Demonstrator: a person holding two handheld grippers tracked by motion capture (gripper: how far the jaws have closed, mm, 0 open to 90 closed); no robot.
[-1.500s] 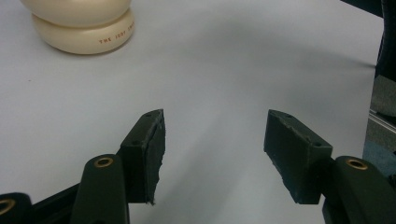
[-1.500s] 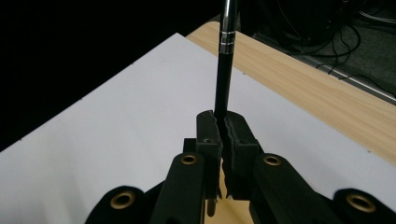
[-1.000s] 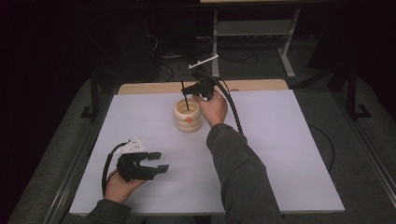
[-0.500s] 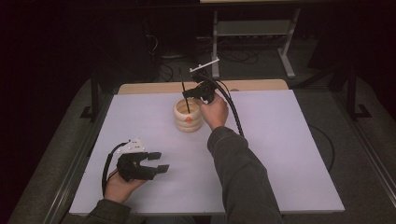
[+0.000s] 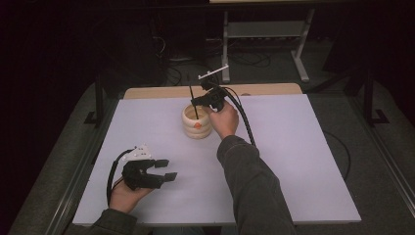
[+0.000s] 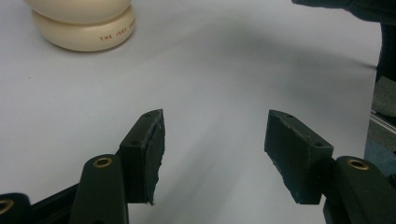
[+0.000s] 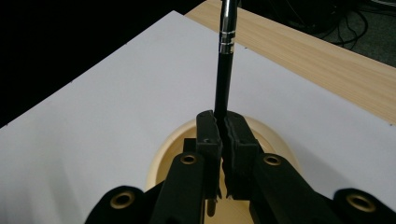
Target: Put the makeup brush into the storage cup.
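A slim black pen point(image 7: 224, 79) with a silver band is pinched between the pressed-together jaws of the right gripper point(image 7: 223, 135), directly above the mouth of a cream ceramic jar point(image 5: 196, 122) standing on the white table point(image 5: 303, 161) near its far edge. The pen is held close to upright, its lower end apparently already inside the jar's opening, though the tip itself is hidden. The step in hand is judged to be setting the pen into the jar. It is best done by keeping the shaft centred over the opening, lowering until the tip is supported, and only then releasing. The left gripper point(image 5: 161, 172) is rested near the front-left of the table, jaws spread and empty, well apart from the jar.
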